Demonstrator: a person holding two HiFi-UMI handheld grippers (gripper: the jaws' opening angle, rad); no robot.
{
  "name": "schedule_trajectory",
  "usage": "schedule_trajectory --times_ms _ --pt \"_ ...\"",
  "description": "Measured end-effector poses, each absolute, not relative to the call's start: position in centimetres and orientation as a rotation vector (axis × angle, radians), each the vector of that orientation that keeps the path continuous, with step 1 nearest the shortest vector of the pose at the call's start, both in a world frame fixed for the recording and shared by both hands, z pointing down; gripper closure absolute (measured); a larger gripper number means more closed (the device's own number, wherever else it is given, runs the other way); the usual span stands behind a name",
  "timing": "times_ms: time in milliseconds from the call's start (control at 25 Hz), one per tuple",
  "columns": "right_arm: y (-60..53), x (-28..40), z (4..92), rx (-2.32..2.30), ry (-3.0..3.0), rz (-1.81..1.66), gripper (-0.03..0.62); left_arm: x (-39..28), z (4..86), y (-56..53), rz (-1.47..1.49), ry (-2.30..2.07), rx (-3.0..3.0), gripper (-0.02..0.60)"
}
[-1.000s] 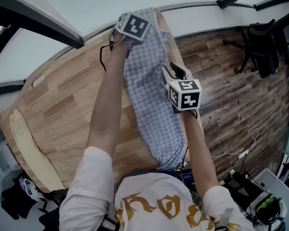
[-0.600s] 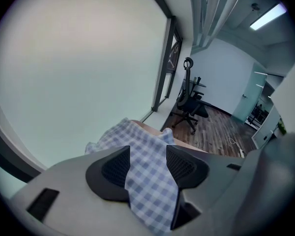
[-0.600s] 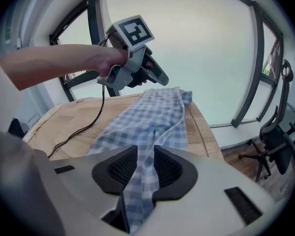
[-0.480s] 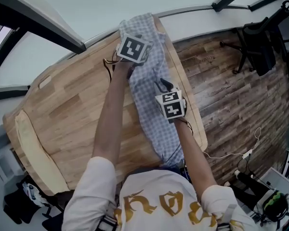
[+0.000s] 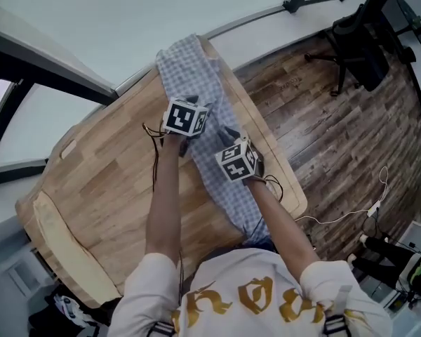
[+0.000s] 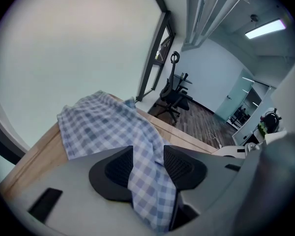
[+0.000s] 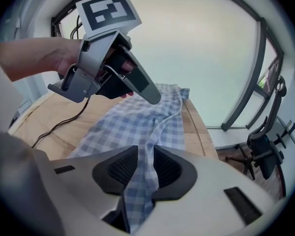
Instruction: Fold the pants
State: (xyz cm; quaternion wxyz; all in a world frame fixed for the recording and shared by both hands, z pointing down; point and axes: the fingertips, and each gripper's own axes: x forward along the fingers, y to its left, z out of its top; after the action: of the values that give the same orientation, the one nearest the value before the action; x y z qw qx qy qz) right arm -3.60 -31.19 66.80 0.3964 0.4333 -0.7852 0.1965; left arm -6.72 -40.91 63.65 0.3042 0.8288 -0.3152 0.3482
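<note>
Blue-and-white checked pants lie lengthwise along the right side of the wooden table. My left gripper is over their middle. A fold of the cloth runs up between its pads, which press on it; its jaws have just been closing. My right gripper sits close beside it, nearer to me. A raised ridge of fabric is pinched between its pads; its jaws have also been closing. In the right gripper view, the left gripper hangs just above the cloth.
The table's right edge runs right beside the pants, with wood floor below. An office chair stands at the far right. A pale strip lies along the table's left end. A black cable trails from the left gripper.
The left gripper has travelled from the far end of the pants back toward me, bringing cloth with it. The right gripper shifted a little left and lower.
</note>
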Motion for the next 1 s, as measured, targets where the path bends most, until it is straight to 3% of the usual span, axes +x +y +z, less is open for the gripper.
schedule_trajectory --times_ms 240,320,680,1000 --pt "-32.0 -1.7 67.2 1.182 -1.943 0.564 0.568 -6.5 66.3 -39.9 0.940 -0.800 2.167 0.381" --pt "-32.7 -0.3 66.6 1.249 -1.944 0.619 0.568 -6.6 66.9 -39.9 0.927 -0.822 2.162 0.406" --pt "-34.1 5.2 68.8 1.356 -1.864 0.790 0.565 -6.8 68.2 -39.8 0.918 -0.832 2.132 0.411" --pt "-33.5 4.8 65.1 1.376 -1.977 0.717 0.490 -6.9 66.3 -39.7 0.840 -0.876 2.184 0.411"
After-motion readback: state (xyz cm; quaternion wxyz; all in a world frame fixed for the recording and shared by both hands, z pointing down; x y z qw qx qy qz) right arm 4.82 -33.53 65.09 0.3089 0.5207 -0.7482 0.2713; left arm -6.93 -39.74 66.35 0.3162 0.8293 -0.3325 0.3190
